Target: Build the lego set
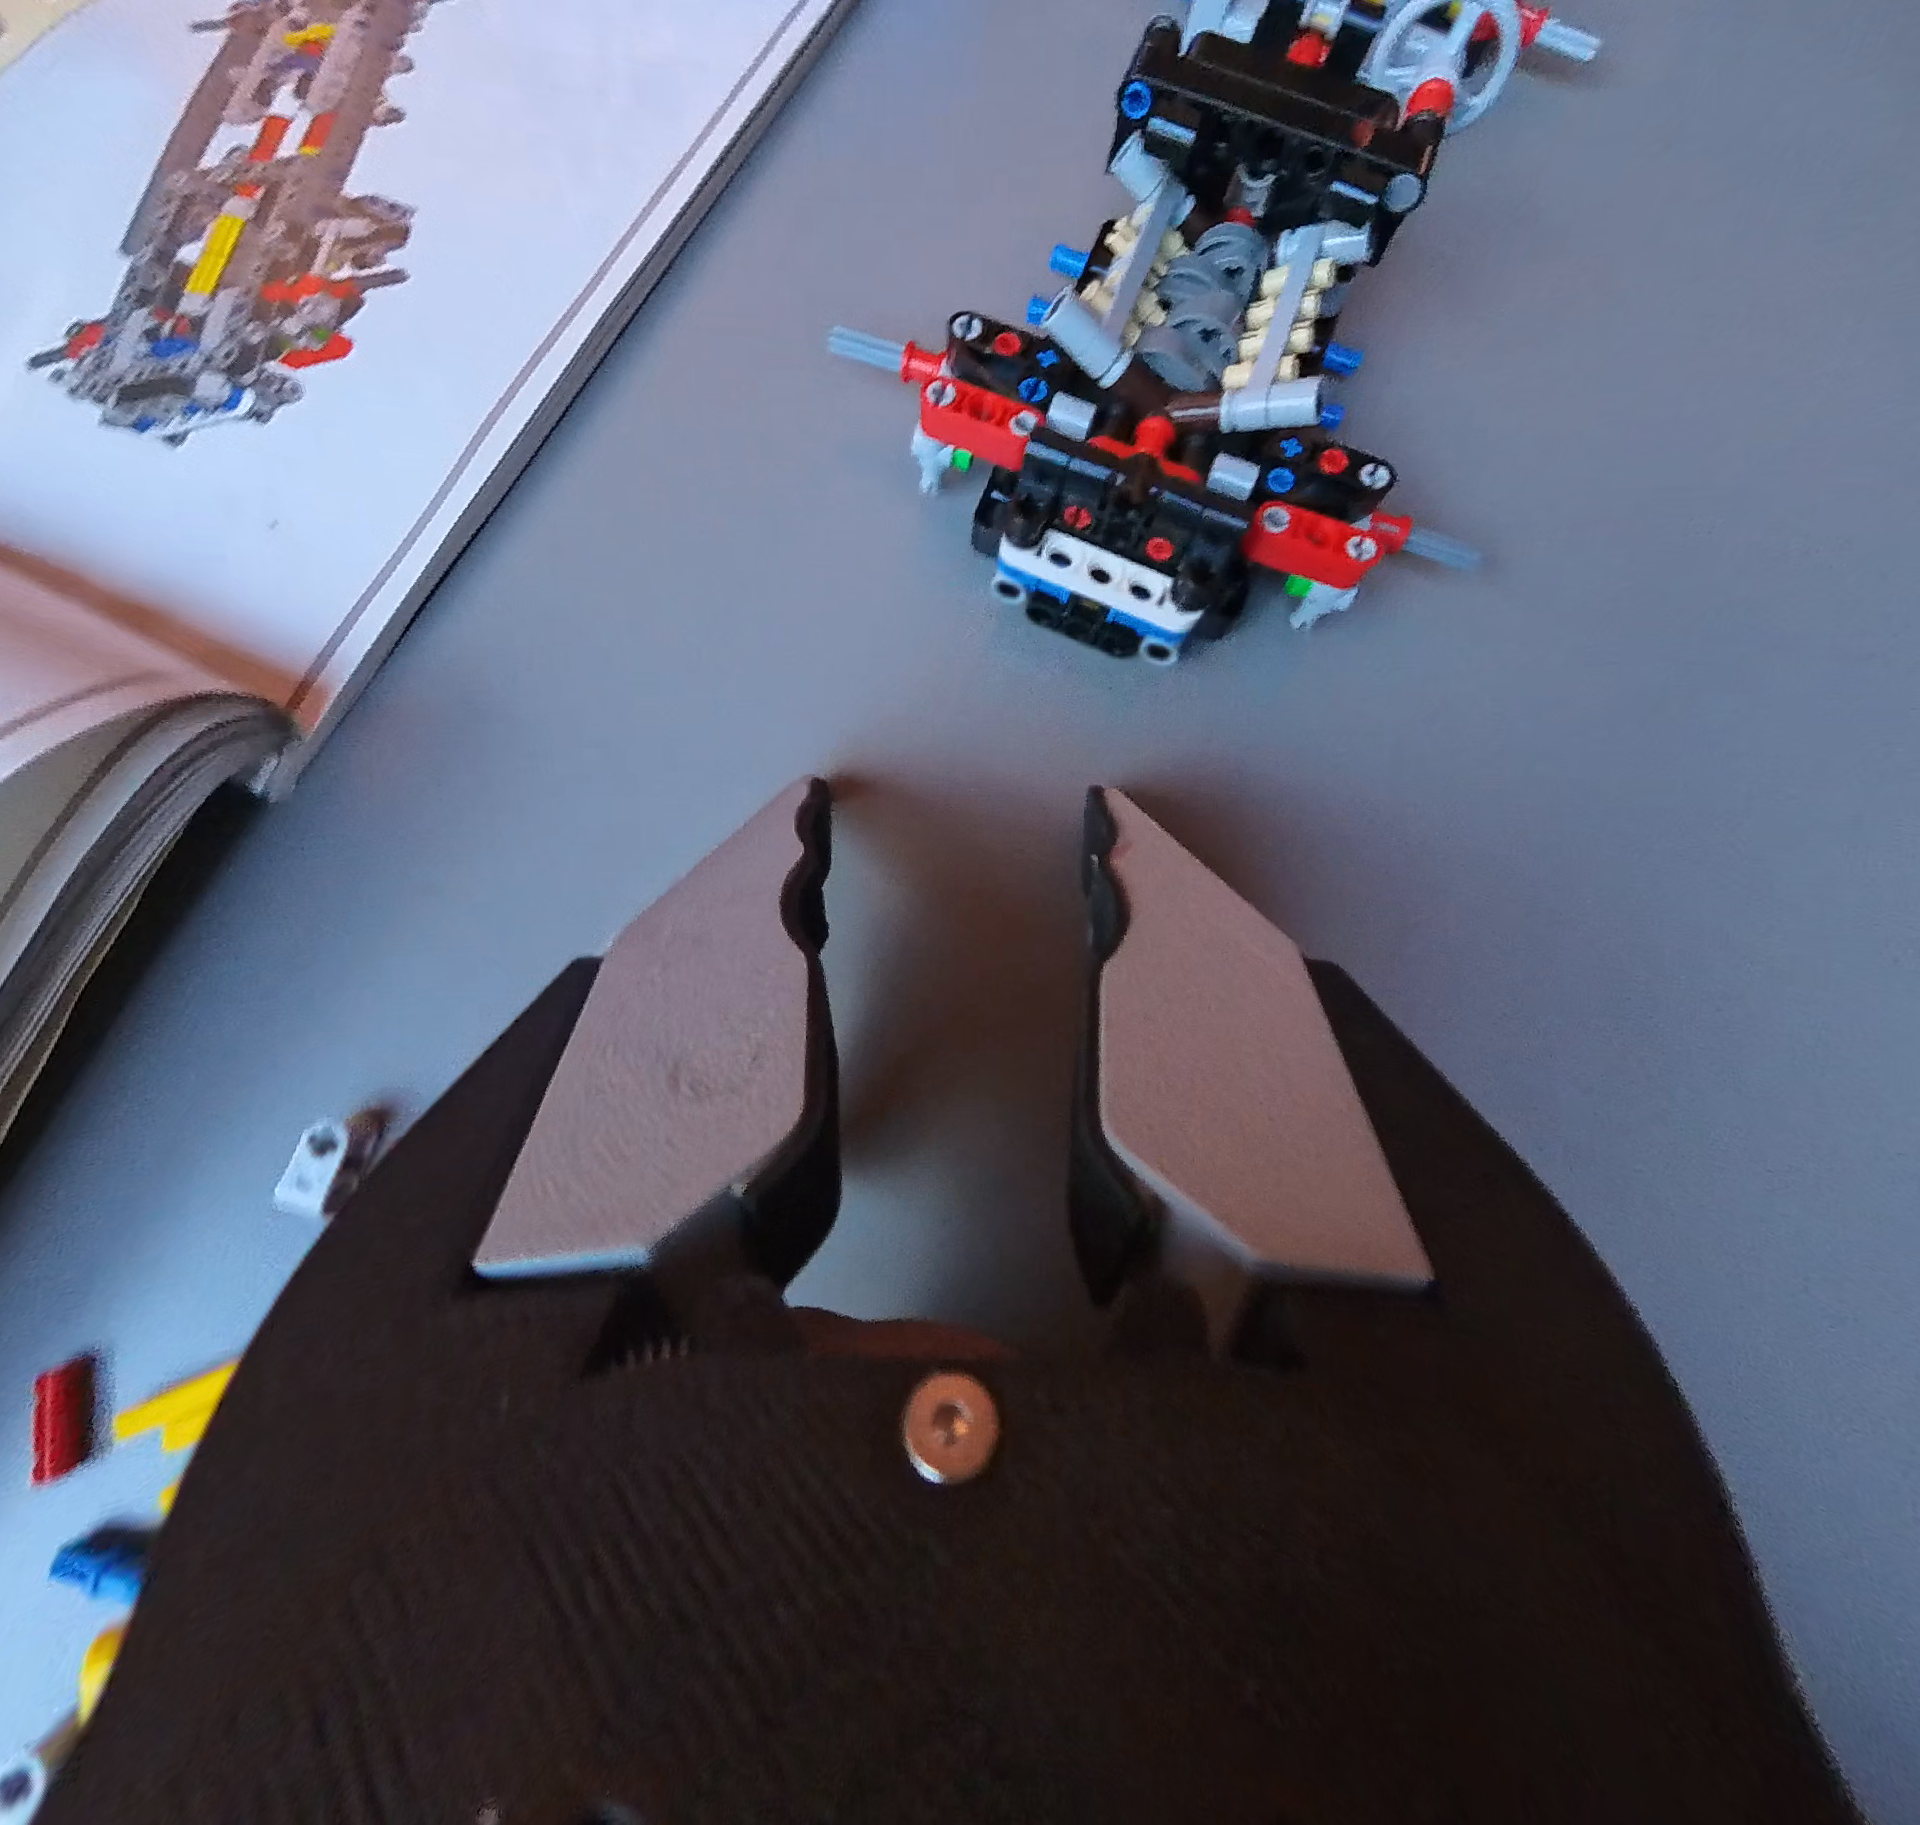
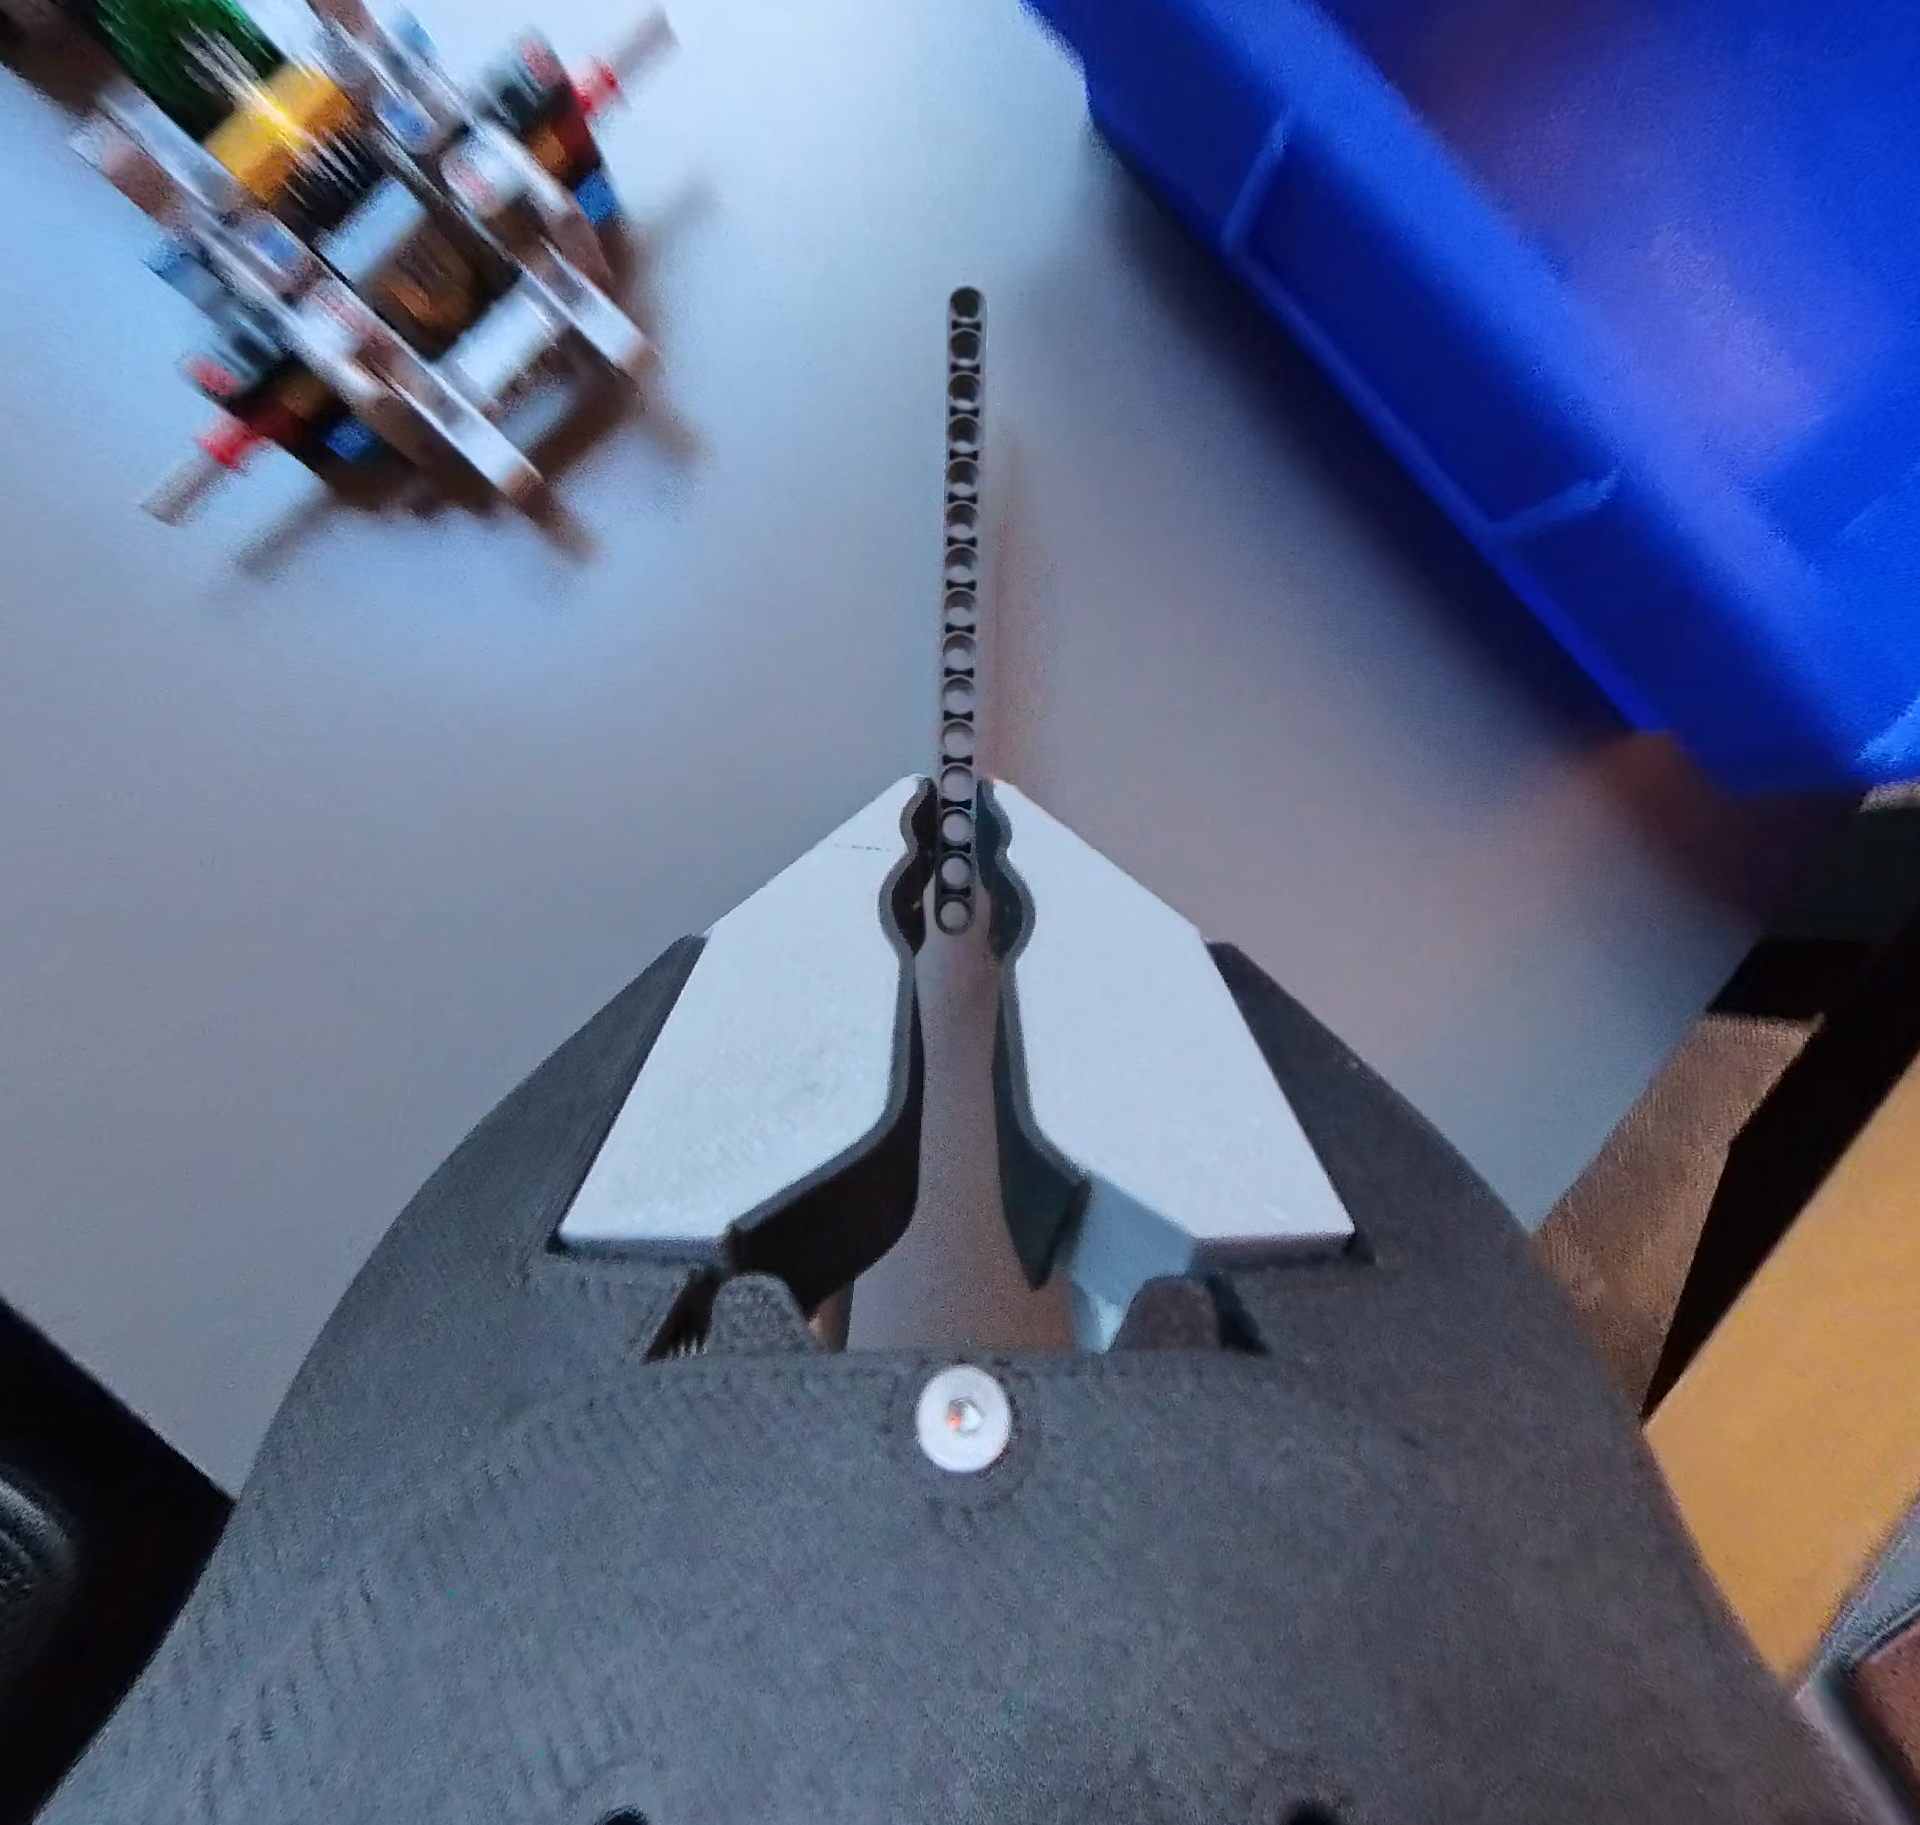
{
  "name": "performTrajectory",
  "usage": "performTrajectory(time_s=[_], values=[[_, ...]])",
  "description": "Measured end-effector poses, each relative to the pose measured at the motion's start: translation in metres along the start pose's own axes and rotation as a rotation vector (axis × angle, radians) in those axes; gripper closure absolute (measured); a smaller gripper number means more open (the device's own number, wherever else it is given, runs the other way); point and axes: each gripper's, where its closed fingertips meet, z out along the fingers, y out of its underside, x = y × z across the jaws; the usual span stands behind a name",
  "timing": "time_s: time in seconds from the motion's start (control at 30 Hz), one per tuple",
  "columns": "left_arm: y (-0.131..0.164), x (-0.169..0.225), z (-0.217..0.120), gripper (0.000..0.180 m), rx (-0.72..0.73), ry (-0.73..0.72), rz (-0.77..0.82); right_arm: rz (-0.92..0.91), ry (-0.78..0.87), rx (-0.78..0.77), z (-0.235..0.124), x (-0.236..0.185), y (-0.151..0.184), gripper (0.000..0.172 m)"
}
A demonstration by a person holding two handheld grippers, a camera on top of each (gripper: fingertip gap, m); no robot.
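Observation:
The half-built lego vehicle chassis (image 1: 1195,321), black with red, grey, blue and tan parts, lies on the grey table ahead of my left gripper (image 1: 956,799). The left gripper is open and empty, low over bare table. My right gripper (image 2: 958,799) is shut on the near end of a long thin black beam with a row of holes (image 2: 962,549). The beam sticks straight forward from the fingertips above the table. The chassis also shows blurred at the upper left of the right wrist view (image 2: 353,248).
An open instruction booklet (image 1: 312,269) lies to the left of the chassis. Loose small parts, white (image 1: 317,1162), red (image 1: 64,1412), yellow and blue, lie at the lower left. A blue plastic bin (image 2: 1538,269) stands at the right. The table's edge and a wooden surface (image 2: 1797,1360) show at the lower right.

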Motion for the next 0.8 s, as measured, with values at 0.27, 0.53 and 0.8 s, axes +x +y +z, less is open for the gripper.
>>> performTrajectory(time_s=[0.27, 0.53, 0.8], values=[[-0.010, -0.010, -0.025, 0.137, 0.156, -0.051, -0.077, -0.302, -0.146, 0.327, -0.034, -0.072, -0.126, 0.168], [-0.029, -0.015, -0.037, 0.136, 0.298, -0.187, -0.008, -0.436, -0.263, 0.646, -0.020, -0.109, -0.230, 0.168], [-0.027, -0.013, -0.036, 0.137, 0.285, -0.256, -0.107, -0.460, -0.254, 0.445, 0.012, -0.109, -0.237, 0.168]])
